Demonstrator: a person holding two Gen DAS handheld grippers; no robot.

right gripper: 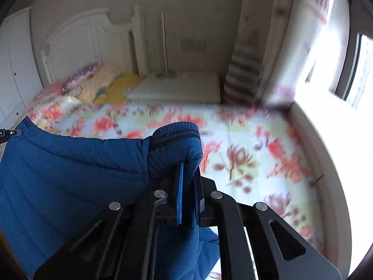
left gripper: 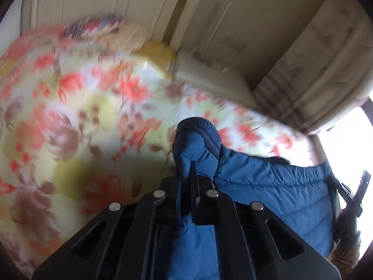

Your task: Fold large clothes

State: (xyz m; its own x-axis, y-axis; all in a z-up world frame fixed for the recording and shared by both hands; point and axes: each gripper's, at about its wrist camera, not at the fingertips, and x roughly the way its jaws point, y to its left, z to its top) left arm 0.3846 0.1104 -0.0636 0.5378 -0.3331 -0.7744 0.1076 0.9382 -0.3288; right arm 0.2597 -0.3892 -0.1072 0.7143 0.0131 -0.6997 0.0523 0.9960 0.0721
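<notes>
A blue quilted puffer jacket (left gripper: 268, 182) hangs between my two grippers above a bed with a floral sheet (left gripper: 81, 107). My left gripper (left gripper: 185, 170) is shut on one dark ribbed cuff end of the jacket. My right gripper (right gripper: 188, 170) is shut on another ribbed cuff end of the jacket (right gripper: 70, 170), whose body stretches away to the left. The right gripper's black frame (left gripper: 359, 193) shows at the right edge of the left wrist view. The floral sheet (right gripper: 244, 144) lies below in the right wrist view.
Pillows and folded bedding (right gripper: 98, 81) lie at the bed's head by a white headboard (right gripper: 93, 39). A white nightstand (right gripper: 177, 88) stands beside it. Curtains (right gripper: 310, 46) and a bright window (right gripper: 349, 65) are on the right.
</notes>
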